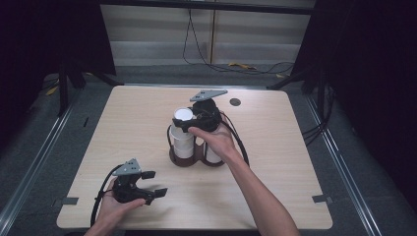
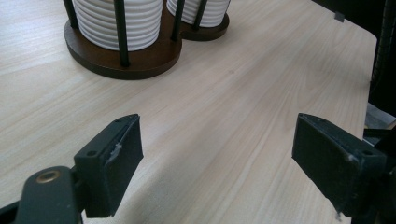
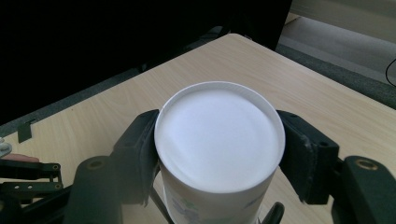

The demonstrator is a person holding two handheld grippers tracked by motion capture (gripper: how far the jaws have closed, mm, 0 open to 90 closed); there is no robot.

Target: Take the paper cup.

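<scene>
Cup [image 3: 219, 149] stands upside down atop the left stack in the holder [image 1: 189, 160], mid-table [image 1: 275, 162]; our right claw [image 1: 189, 124] pinches it sideways. Left claw [image 1: 153, 183] idles wide open, empty, nearer us.
</scene>
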